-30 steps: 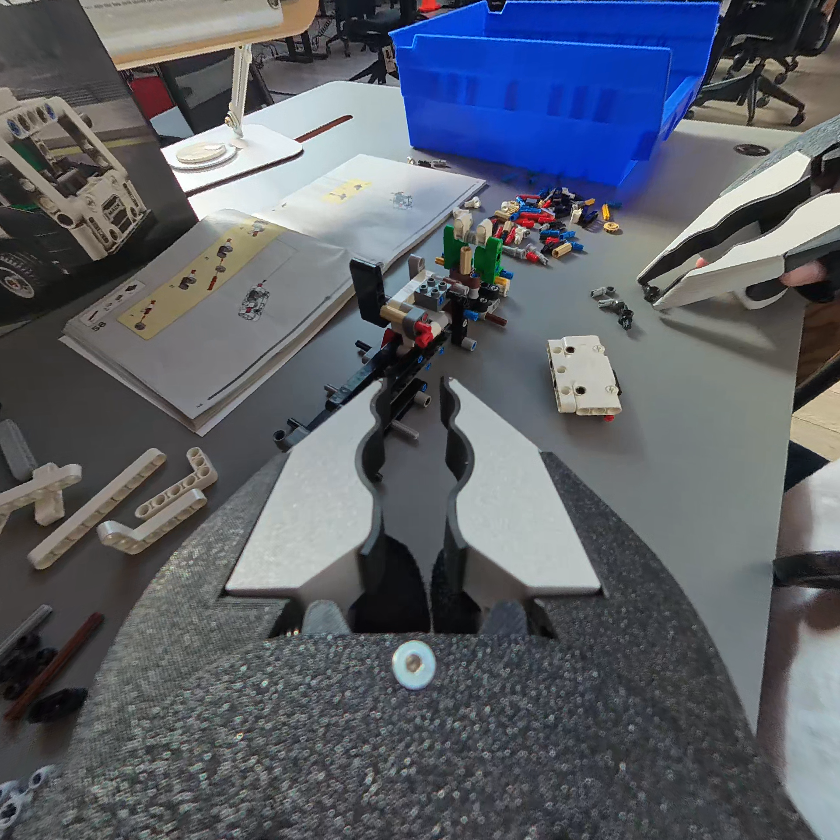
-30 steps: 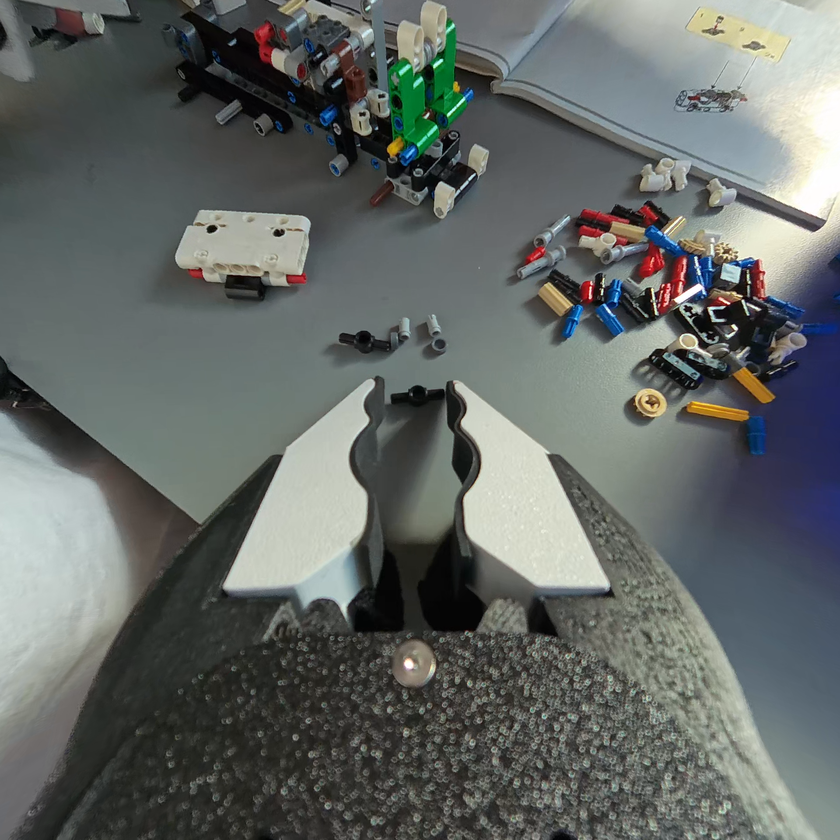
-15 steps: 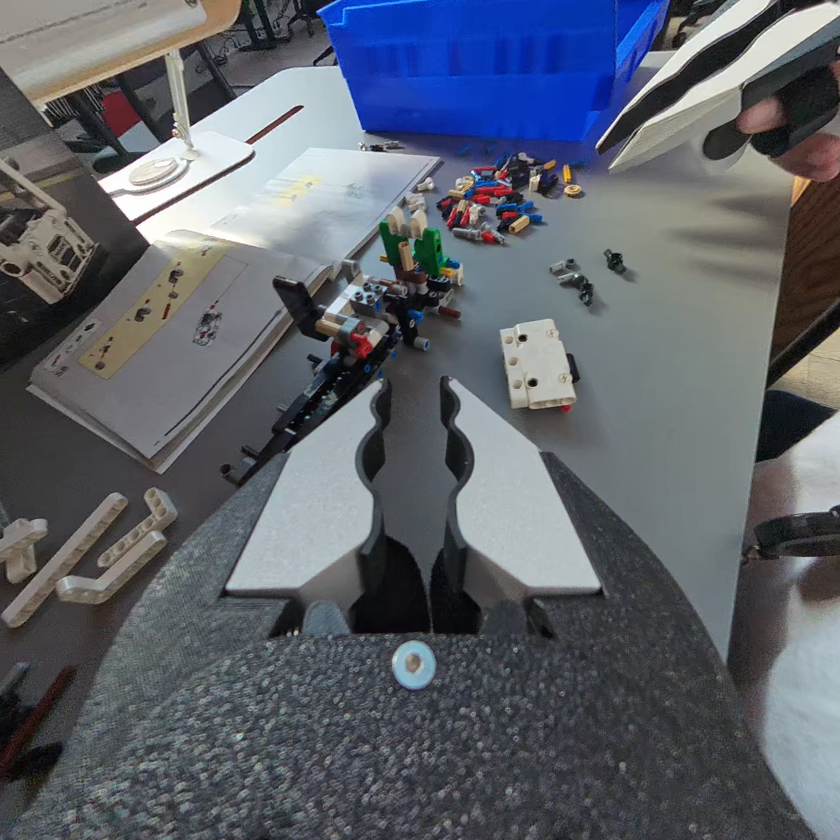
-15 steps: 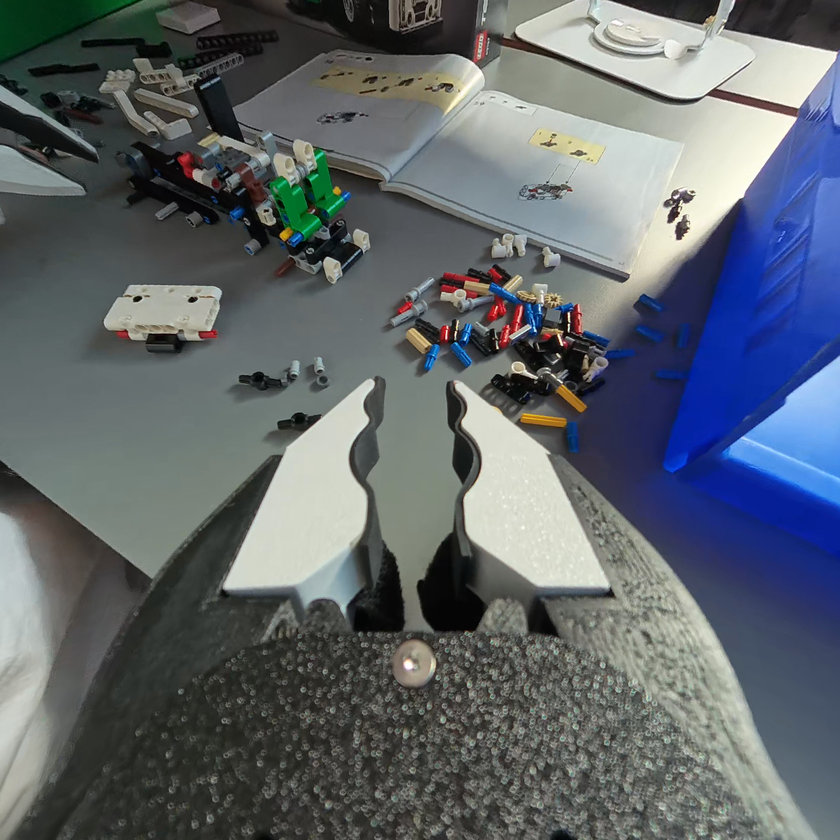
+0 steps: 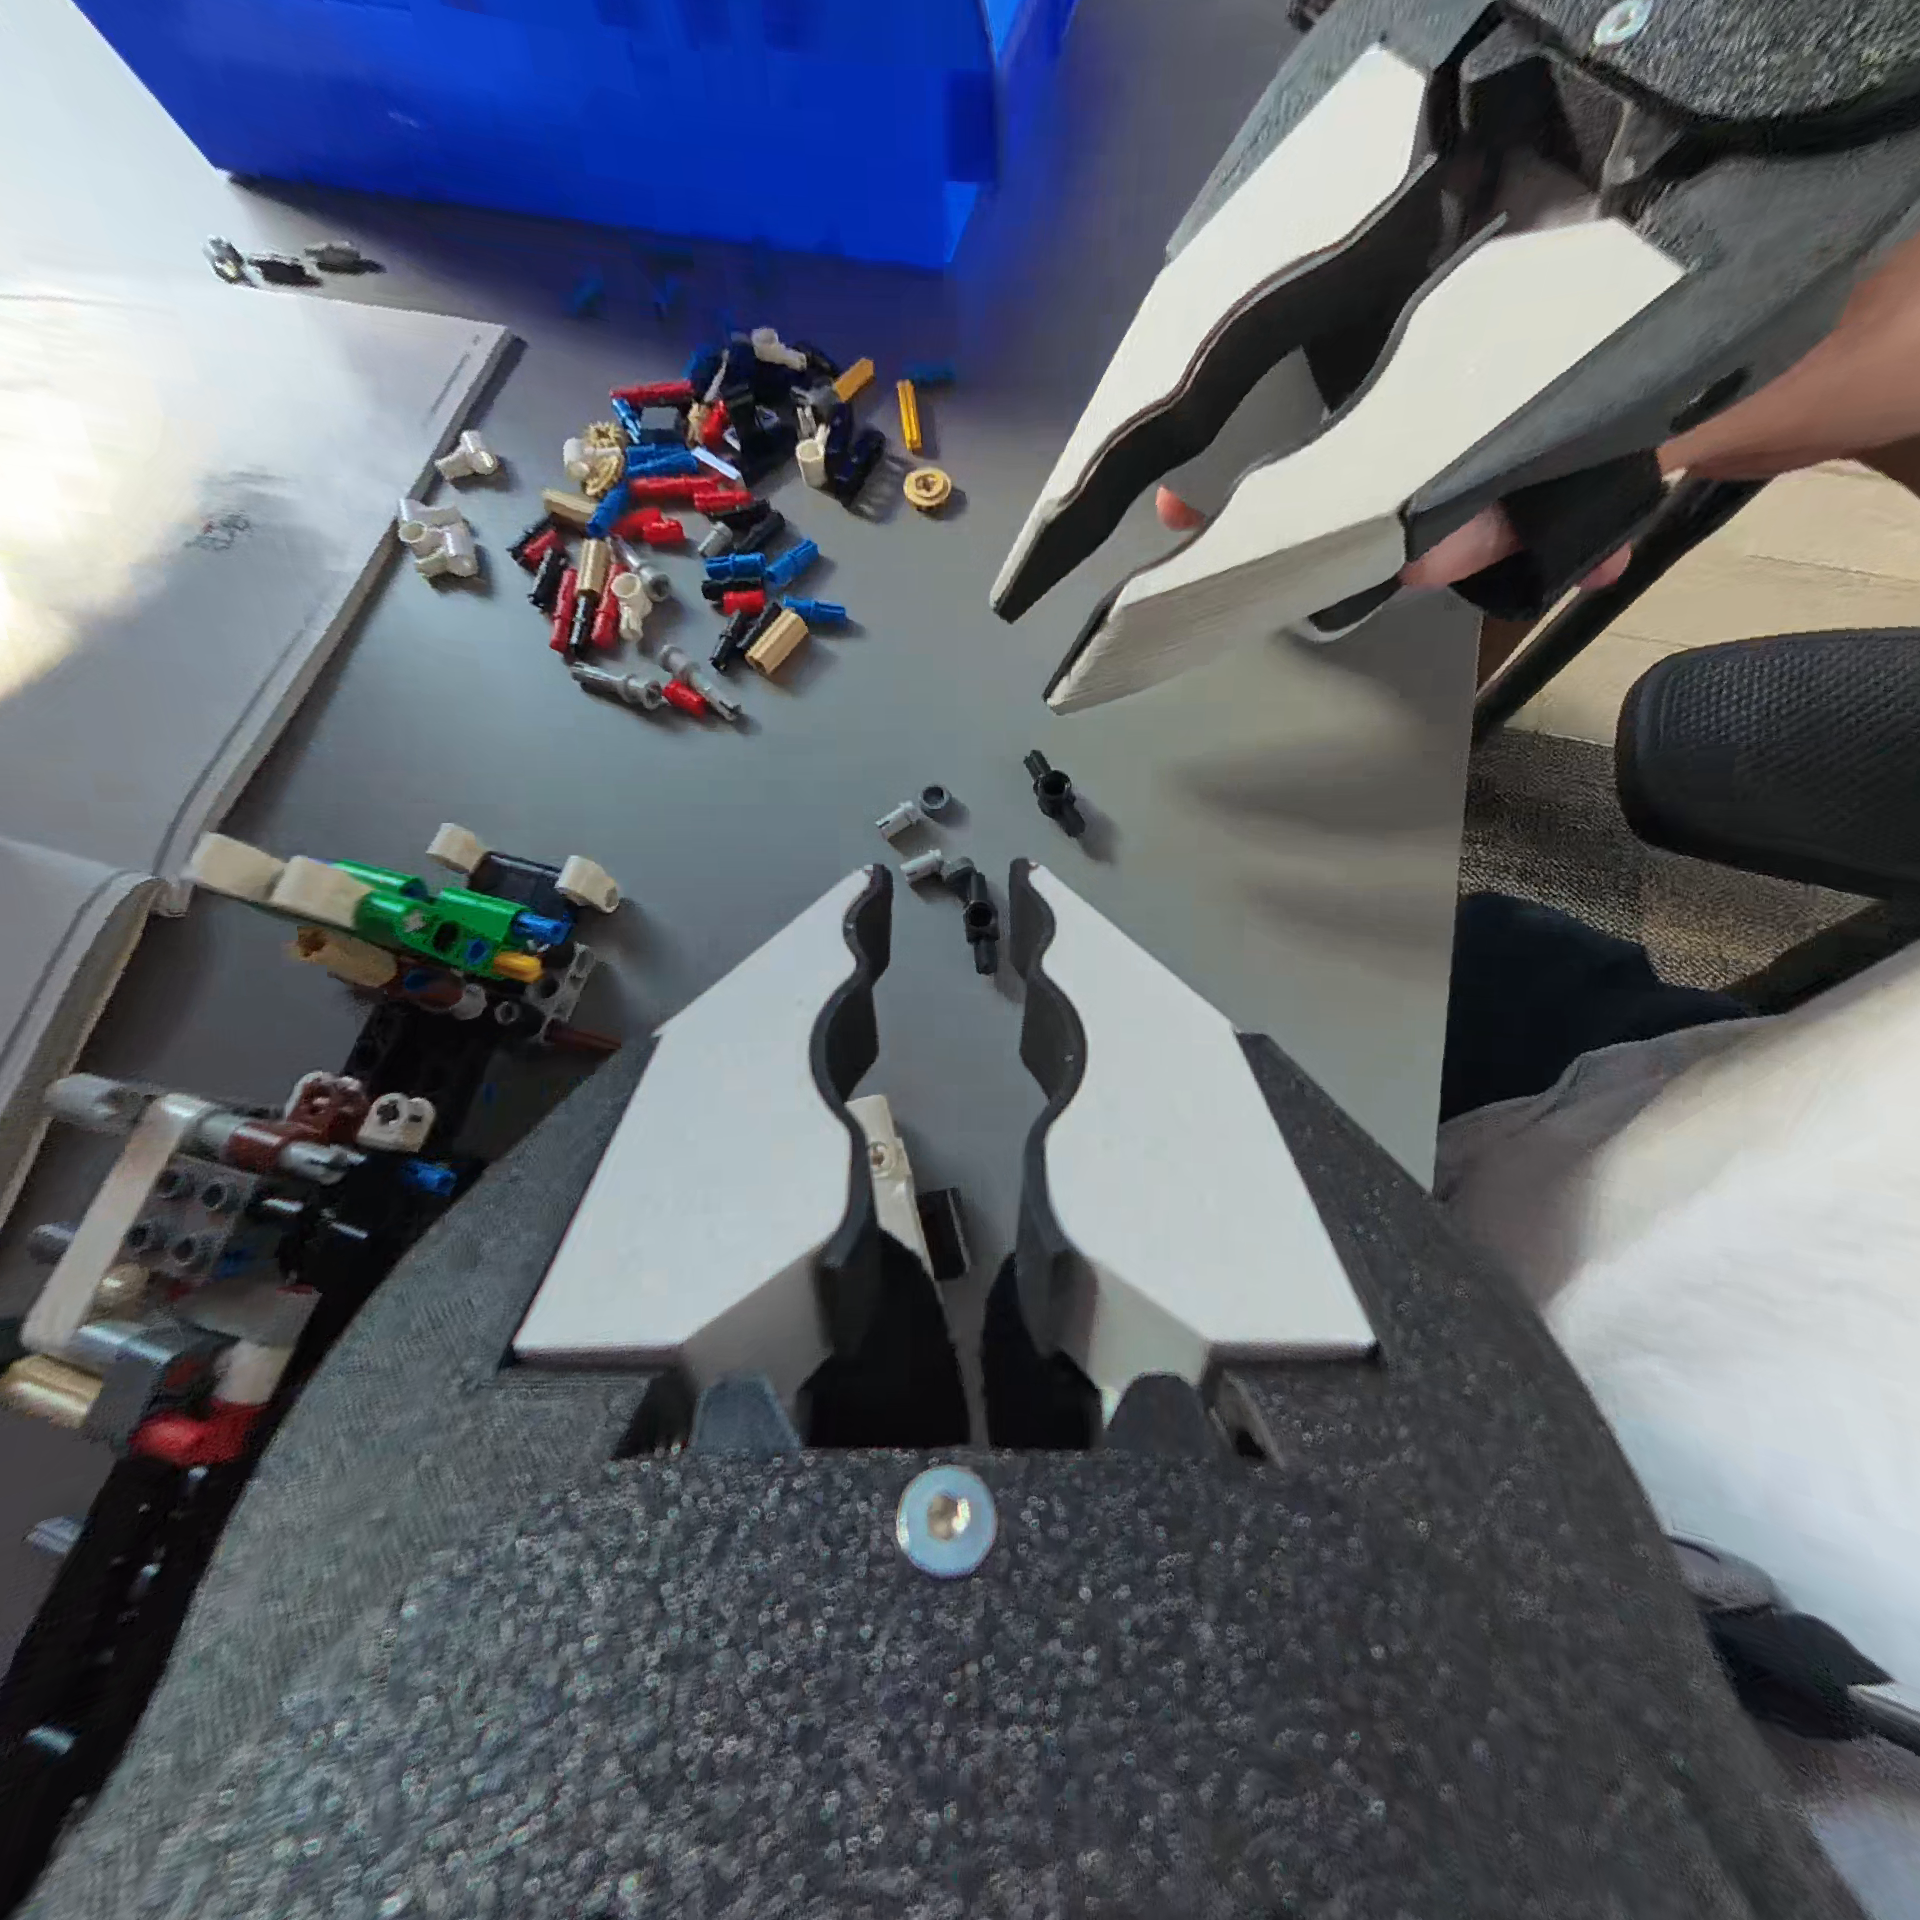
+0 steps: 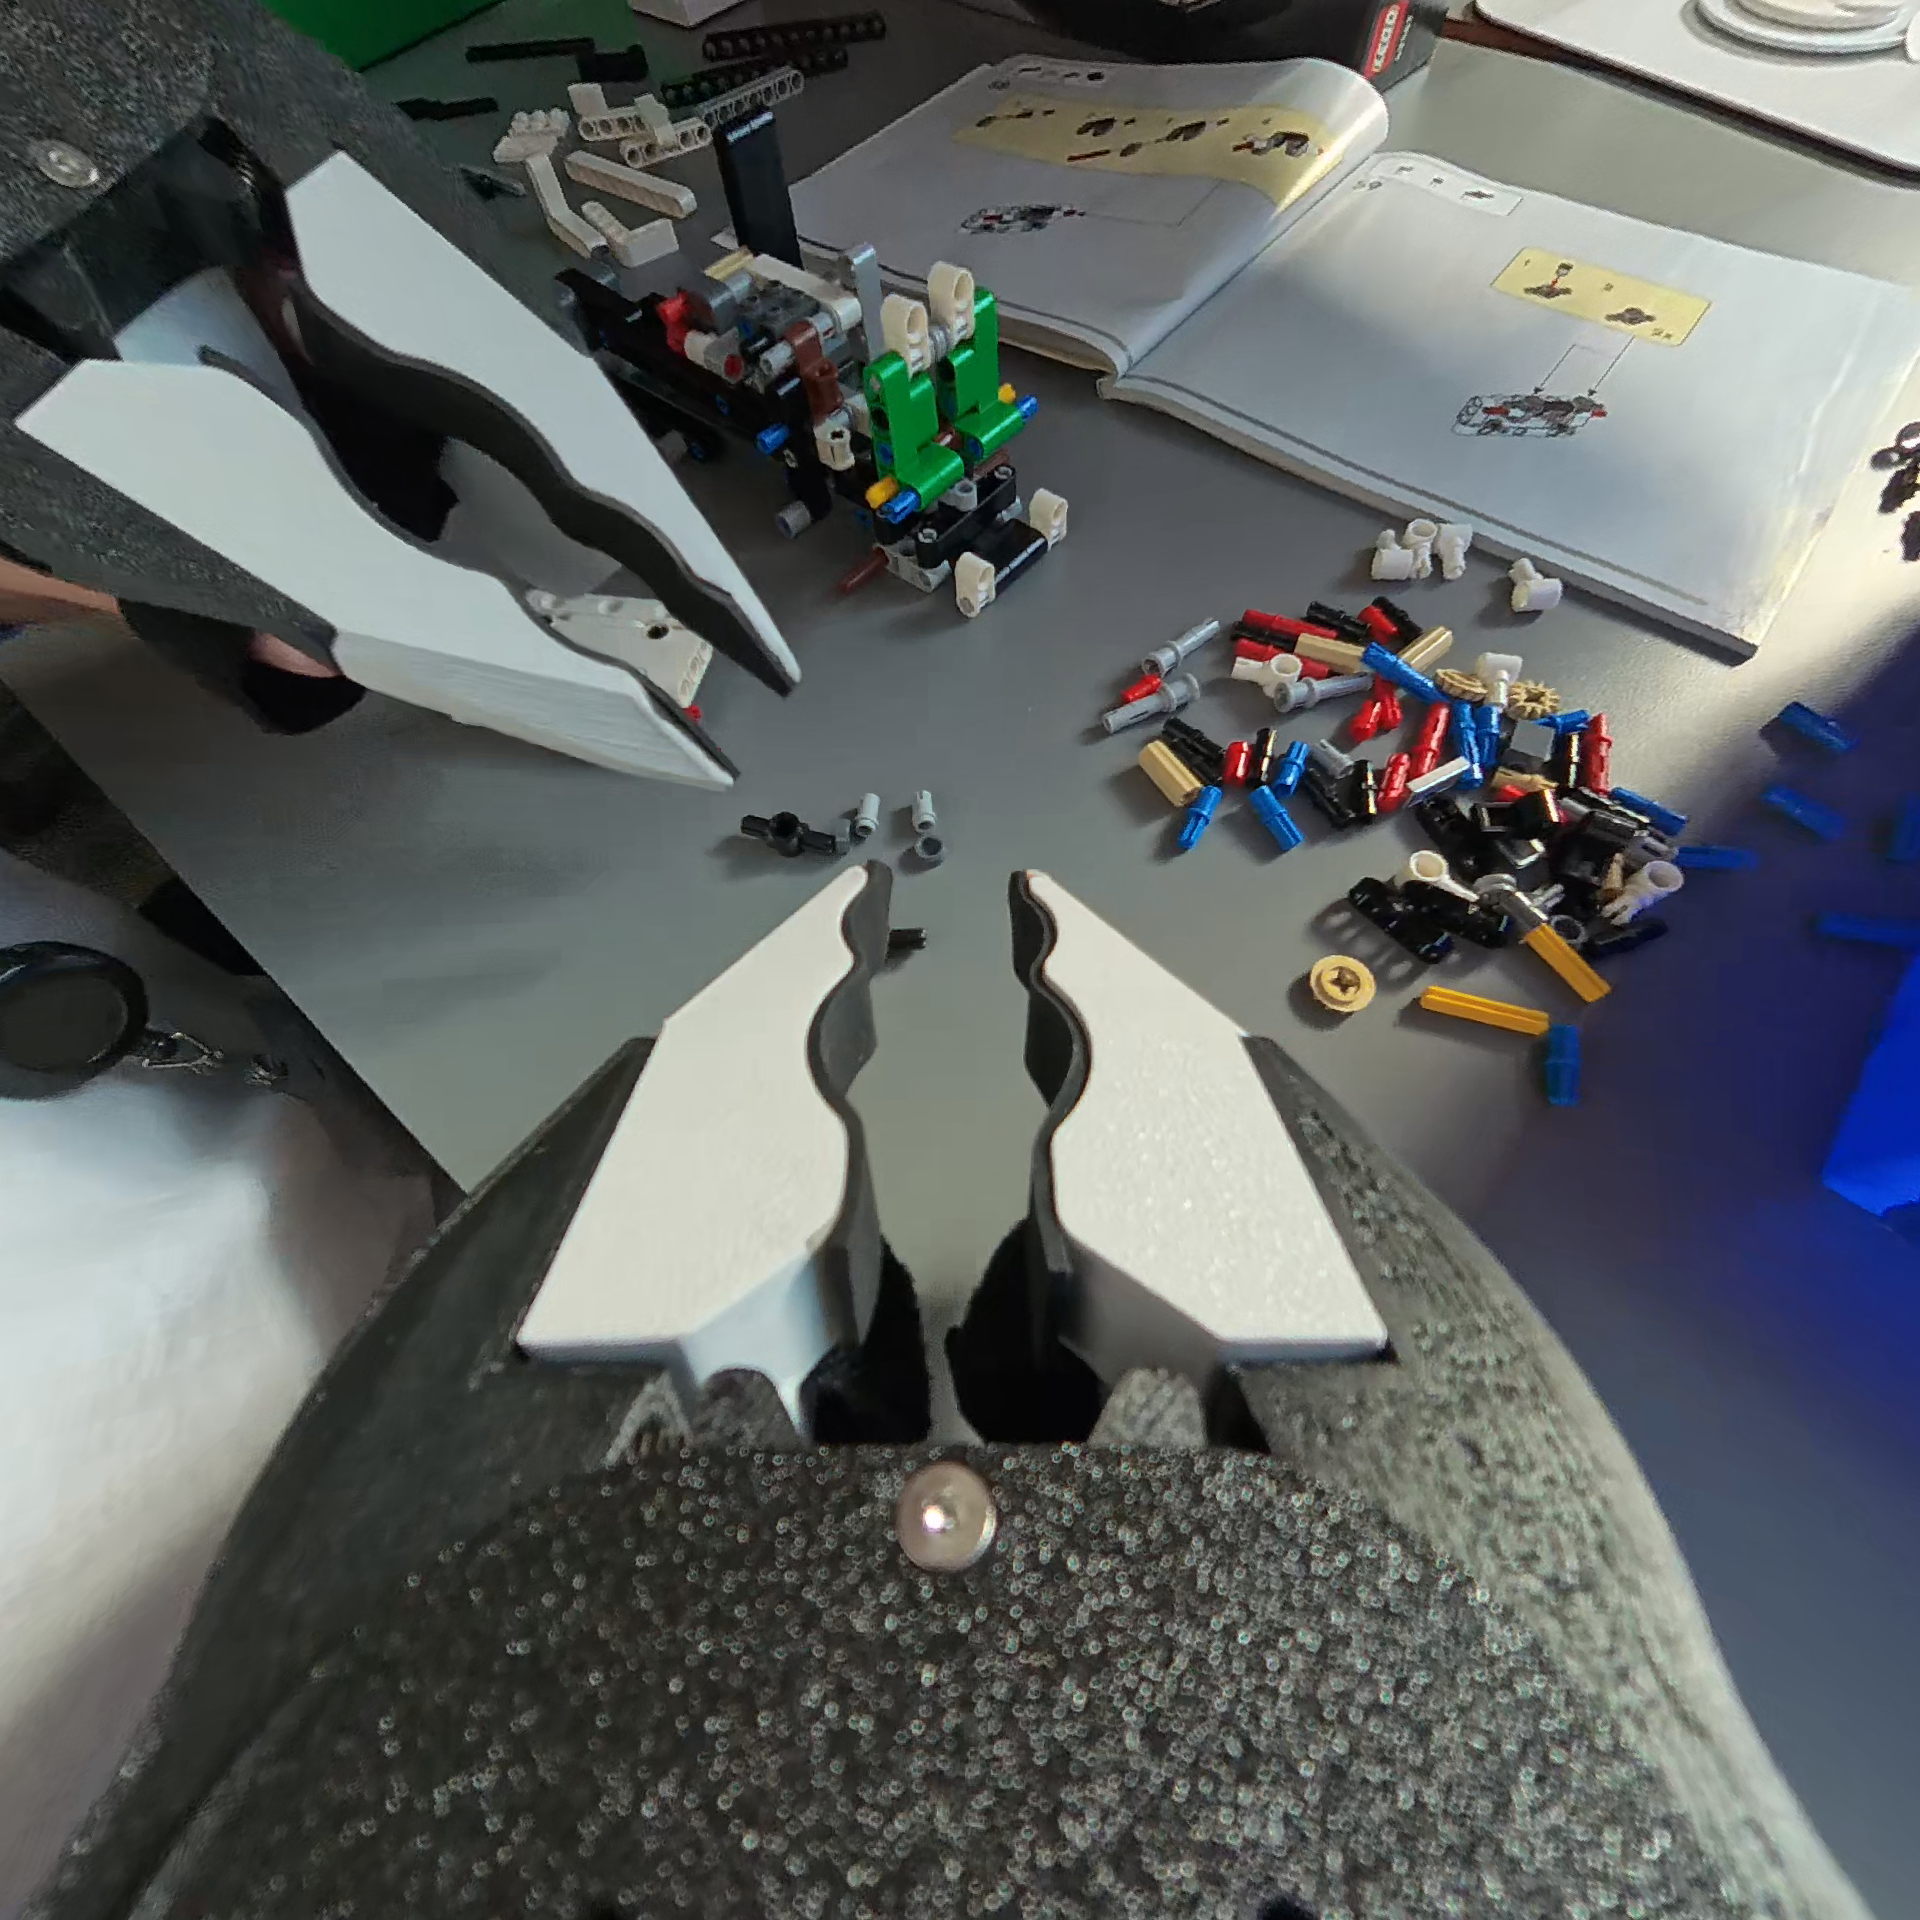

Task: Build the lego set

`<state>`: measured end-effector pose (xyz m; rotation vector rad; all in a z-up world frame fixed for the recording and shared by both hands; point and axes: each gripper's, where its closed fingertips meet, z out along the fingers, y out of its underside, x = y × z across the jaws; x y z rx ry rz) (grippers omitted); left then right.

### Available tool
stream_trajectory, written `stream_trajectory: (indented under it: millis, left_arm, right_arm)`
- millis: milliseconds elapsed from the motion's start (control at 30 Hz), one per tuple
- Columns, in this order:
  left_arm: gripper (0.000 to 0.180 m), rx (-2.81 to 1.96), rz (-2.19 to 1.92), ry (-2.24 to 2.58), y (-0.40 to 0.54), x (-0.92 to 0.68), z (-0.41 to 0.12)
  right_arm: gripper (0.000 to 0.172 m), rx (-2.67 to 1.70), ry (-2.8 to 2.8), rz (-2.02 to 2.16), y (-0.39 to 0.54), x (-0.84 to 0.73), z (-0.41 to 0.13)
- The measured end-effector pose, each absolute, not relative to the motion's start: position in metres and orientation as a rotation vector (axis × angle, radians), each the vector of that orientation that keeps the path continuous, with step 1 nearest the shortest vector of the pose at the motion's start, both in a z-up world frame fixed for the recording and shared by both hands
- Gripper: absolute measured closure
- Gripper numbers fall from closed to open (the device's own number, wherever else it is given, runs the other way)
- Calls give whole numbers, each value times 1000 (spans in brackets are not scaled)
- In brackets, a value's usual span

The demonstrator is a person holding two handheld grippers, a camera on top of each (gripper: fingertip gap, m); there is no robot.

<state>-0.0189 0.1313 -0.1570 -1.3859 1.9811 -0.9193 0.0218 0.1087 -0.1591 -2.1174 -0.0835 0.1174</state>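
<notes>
Two grippers over a grey tabletop (image 6: 582,1018), both with a clear gap between the pads and gripping nothing. Left gripper (image 5: 948,883) hangs low over a cluster of four tiny parts: two light grey pins (image 5: 900,819), one dark grey bush (image 5: 937,798), one black connector (image 5: 979,918) that lies on the tabletop between its fingertips, pads not pressing it. One white block with red pegs (image 6: 634,636) lies under that gripper, seen through the gap between its fingers from the right wrist view. Right gripper (image 6: 940,894) also hangs low; a second black connector (image 5: 1056,792) lies just off its tips, partly hidden behind its left finger (image 6: 769,1060) in its own view. One half-built model (image 6: 894,416) with two green uprights, black frame, tan and red bits stands beside one open instruction booklet (image 6: 1351,343). One loose pile of small parts (image 6: 1455,748), red, blue, black, tan, yellow, too many to count; one tan round piece (image 6: 1340,981) and one yellow axle (image 6: 1484,1010) at its near edge. One blue bin (image 5: 582,114) behind the pile. Several white beams (image 6: 613,177) past the model. Versus earlier: both grippers have come together over the small cluster, right one dropped from up near the bin, left one swung away from the model; gaps about the same, parts on the tabletop unmoved.
</notes>
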Motion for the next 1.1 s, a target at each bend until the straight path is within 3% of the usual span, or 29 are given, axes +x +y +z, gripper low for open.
stream_trajectory:
  millis: [33, 200, 1100]
  left_arm:
    - [161, -1395, -888, 2031, 129, -18, -165]
    - [169, -1371, -837, 2109, 127, -11, -172]
    - [169, -1314, -844, 2107, 164, -10, -152]
  right_arm:
    - [150, -2118, -86, 101, 108, 22, -161]
    - [151, -2079, -75, 118, 104, 22, -159]
    - [153, -1894, -90, 383, 96, 16, -137]
